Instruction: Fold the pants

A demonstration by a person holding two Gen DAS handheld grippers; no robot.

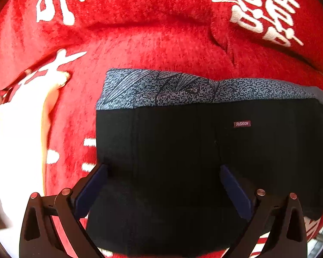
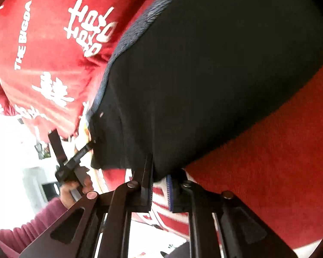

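The pants point(image 1: 183, 154) are black with a speckled blue-grey patterned band along the far edge and a small "FASHION" tag point(image 1: 242, 123). They lie folded on a red blanket point(image 1: 152, 43). My left gripper point(image 1: 163, 169) is open, its fingers spread over the near edge of the black cloth. In the right wrist view the pants point(image 2: 204, 75) fill the middle. My right gripper point(image 2: 160, 178) has its jaws partly apart at the cloth's near edge, with no cloth clearly between them. The left gripper point(image 2: 84, 150) shows at the pants' left corner, held by a hand.
The red blanket point(image 2: 269, 161) has white characters and the words "THE BIGDAY" point(image 2: 22, 36). It is wrinkled at the back. A bright overexposed white area point(image 1: 17, 139) lies to the left. The person's maroon sleeve point(image 2: 28, 230) is at lower left.
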